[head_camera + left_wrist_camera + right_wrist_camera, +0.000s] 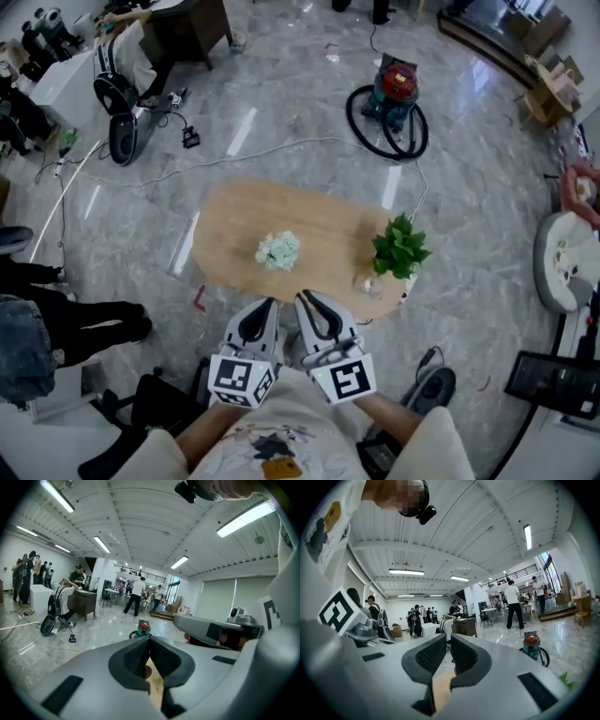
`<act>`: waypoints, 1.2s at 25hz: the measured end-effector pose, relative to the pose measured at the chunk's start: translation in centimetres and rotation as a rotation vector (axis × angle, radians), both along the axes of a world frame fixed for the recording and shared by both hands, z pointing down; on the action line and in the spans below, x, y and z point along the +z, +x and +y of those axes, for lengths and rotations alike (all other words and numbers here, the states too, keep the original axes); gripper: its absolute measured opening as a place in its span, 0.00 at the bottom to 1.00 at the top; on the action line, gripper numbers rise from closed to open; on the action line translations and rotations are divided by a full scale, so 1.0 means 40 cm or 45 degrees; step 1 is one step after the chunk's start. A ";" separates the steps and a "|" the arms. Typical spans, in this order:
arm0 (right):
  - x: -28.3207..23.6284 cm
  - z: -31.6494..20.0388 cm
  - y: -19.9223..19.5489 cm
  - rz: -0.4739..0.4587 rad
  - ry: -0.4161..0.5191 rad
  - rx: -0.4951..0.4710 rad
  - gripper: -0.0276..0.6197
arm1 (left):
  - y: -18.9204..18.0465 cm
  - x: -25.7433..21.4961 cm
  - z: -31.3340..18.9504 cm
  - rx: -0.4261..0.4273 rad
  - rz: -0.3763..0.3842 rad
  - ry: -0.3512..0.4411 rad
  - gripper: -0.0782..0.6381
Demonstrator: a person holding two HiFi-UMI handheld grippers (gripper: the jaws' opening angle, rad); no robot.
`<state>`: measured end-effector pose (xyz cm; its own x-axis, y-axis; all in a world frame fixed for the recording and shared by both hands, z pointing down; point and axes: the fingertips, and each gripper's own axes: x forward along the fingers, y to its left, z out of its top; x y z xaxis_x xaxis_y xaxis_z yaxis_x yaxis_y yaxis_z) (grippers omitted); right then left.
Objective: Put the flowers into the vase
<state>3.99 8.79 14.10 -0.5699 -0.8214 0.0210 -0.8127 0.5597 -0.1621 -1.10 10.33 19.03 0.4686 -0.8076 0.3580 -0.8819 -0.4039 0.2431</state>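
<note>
Only the head view shows the task's things. The bunch of pale flowers (278, 250) lies near the middle of the wooden worktop (225, 230), apart from both grippers. At the worktop's right end stands a potted plant (401, 248). Just beside it, by the near edge, is a small clear vessel (367, 281) that may be the vase, though it is too faint to tell. The left gripper (270, 302) and right gripper (302, 296) are side by side off the near edge; their fingers' state is hard to read from above. The left gripper view settles it: the left gripper (149, 639) has its fingers together at the tips, with nothing between. In the right gripper view the right gripper (448, 645) has its fingers almost together with a thin slit between them, and that slit is empty. Both gripper views look out across the room at a vacuum cleaner (140, 629) and distant people. Neither shows the flowers, and only leaf tips (567, 679) show at the lower right of the right gripper view.
</note>
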 end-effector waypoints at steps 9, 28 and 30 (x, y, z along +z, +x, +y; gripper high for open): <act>-0.024 0.054 0.018 0.070 0.003 -0.031 0.08 | 0.020 -0.058 0.058 0.015 0.033 0.037 0.12; 0.047 0.136 0.105 0.206 -0.107 0.069 0.07 | 0.110 -0.070 0.133 0.130 0.044 0.097 0.12; 0.044 0.141 0.094 0.211 -0.102 0.051 0.07 | 0.109 -0.069 0.138 0.130 0.039 0.096 0.12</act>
